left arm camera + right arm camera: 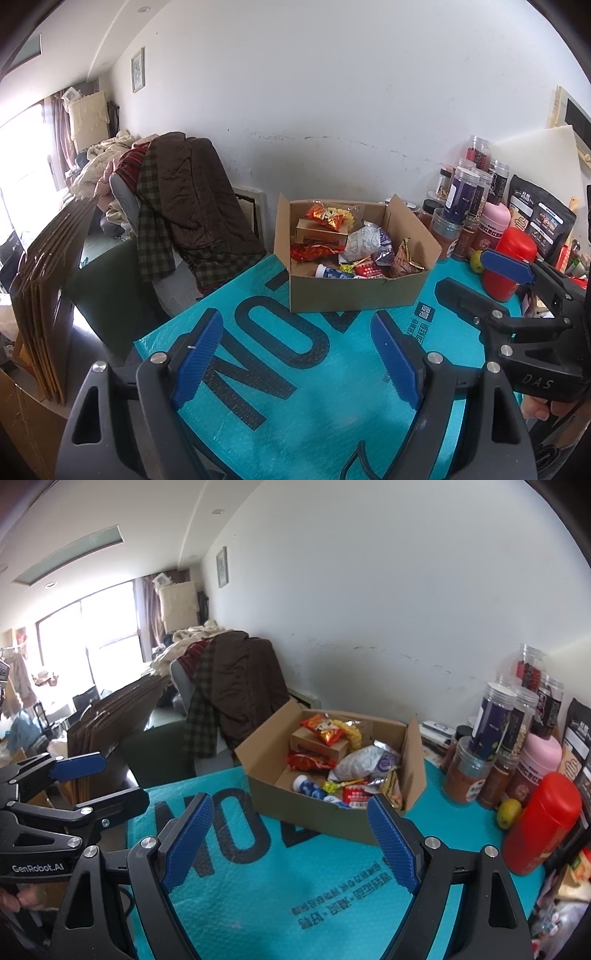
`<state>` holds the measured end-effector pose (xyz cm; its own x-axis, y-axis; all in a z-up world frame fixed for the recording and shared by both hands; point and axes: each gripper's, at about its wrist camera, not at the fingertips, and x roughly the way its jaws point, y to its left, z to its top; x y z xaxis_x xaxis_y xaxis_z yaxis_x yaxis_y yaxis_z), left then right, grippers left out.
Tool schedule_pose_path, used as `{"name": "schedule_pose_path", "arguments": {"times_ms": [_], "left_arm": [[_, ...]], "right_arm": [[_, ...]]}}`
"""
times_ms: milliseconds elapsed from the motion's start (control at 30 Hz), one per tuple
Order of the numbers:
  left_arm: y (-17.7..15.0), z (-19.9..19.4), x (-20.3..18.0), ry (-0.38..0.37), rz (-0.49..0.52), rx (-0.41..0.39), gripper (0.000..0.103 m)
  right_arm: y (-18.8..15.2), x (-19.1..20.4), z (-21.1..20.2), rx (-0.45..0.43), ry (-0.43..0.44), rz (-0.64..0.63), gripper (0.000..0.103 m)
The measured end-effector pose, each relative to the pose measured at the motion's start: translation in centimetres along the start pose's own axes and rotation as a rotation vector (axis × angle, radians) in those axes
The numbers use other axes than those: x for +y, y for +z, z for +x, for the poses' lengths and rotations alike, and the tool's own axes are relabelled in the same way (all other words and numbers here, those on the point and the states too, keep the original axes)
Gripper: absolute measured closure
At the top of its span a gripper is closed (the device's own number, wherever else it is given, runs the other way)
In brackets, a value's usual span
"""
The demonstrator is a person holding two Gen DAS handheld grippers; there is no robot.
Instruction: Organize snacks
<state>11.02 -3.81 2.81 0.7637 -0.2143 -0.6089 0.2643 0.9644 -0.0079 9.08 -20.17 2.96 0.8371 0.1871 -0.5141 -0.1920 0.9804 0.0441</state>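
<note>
An open cardboard box (351,293) stands on the teal mat (295,398) near the wall; it also shows in the right wrist view (306,812). Inside lie several snack packs: an orange chip bag (325,216), a red bag (314,252), a white pouch (364,240), a small brown carton (321,230). My left gripper (297,356) is open and empty, above the mat in front of the box. My right gripper (291,840) is open and empty, also in front of the box; it appears at the right in the left wrist view (476,273).
Jars (491,734), a pink bottle (539,760), a red container (543,823) and a lime (509,812) crowd the table's right side. A chair draped with a brown coat (192,206) stands left of the table. Flat cardboard sheets (48,295) lean further left.
</note>
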Motion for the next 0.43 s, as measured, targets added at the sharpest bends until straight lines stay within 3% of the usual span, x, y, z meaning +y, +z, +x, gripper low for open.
{"name": "schedule_pose_path", "arguments": {"times_ms": [267,433], "left_arm": [[-0.14,0.31,0.6,-0.017,-0.027,0.017,0.02],[-0.11,0.39,0.88,0.018,-0.022,0.013,0.02]], "right_arm": [[-0.12,0.26,0.38,0.016,0.009,0.004,0.017],[-0.17,0.34,0.6,0.023,0.007,0.004,0.017]]}}
